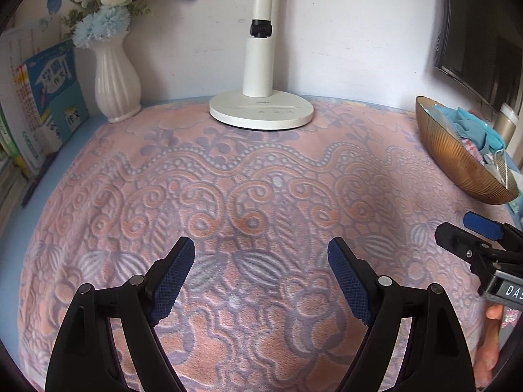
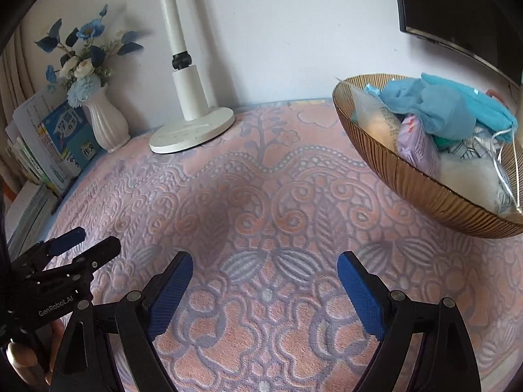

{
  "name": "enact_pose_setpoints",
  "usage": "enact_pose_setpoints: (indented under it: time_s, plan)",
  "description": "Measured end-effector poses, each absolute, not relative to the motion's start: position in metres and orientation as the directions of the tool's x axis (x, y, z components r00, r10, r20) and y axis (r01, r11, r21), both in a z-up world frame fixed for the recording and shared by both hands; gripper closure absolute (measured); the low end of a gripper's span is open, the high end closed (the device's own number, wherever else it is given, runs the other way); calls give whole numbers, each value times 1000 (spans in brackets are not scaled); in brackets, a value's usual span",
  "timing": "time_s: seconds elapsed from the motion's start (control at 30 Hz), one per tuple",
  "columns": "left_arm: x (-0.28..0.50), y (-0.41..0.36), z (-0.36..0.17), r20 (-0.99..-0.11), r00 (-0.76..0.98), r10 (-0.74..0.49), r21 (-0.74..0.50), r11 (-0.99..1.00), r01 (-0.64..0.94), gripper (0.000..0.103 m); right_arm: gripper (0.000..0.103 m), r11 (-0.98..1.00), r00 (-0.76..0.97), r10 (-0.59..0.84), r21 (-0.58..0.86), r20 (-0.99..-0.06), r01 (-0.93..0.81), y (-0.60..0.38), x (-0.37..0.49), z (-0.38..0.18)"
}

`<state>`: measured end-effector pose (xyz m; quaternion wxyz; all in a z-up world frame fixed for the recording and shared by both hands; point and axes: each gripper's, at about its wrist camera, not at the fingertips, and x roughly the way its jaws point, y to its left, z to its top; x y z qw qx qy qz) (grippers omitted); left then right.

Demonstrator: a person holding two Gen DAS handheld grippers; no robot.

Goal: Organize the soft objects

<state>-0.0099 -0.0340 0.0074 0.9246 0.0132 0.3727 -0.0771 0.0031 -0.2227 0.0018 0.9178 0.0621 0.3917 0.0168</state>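
Left gripper (image 1: pixel 261 258): jaws spread wide, nothing between them, blue textured pads (image 1: pixel 173 281) angled outward over the patterned blanket (image 1: pixel 228 176). It sits low at the bottom of its own view, pointing toward the back wall. In the right wrist view it shows at lower left, held level, with a bit of the holder's hand (image 2: pixel 23 356) beneath it.

Right gripper (image 2: pixel 264 261): jaws likewise parted, empty, poised over the pink-and-lavender blanket. In the left wrist view it enters from the right edge, at mid-height, with fingers (image 1: pixel 490 326) of the holding hand showing below it.

Outward: the gold ribbed bowl (image 2: pixel 425 192) rests on the blanket at the right of both views. Soft objects are piled inside it: a blue cloth (image 2: pixel 451 111) on top, a lavender packet (image 2: pixel 415 140) beside it, white stuffing-like material (image 2: pixel 467 176) toward the near rim, and thin white strings hanging over the edge.

Back centre: white lamp base (image 1: pixel 261 109), stem rising out of frame. Upper left: white fluted vase (image 1: pixel 116 78) with blue and cream flowers, and books (image 1: pixel 52 98) leaning beside it. Upper right: the corner of a dark monitor (image 2: pixel 457 9).
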Motion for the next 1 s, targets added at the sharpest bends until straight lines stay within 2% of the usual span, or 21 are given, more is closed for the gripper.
enact_pose_setpoints:
  time_s: [0.17, 0.4, 1.0]
  plan:
    - [-13, -34, 9, -681, 724, -110, -13, 990, 137, 11, 14, 997, 693, 44, 79, -720, 19, -215, 4, 1]
    - [-9, -26, 7, -703, 702, -117, -51, 992, 115, 11, 10, 1000, 694, -20, 2, -719, 30, -205, 3, 0]
    - [-14, -33, 9, -695, 712, -98, -8, 992, 129, 11, 9, 997, 667, -76, -52, -742, 57, -202, 6, -5]
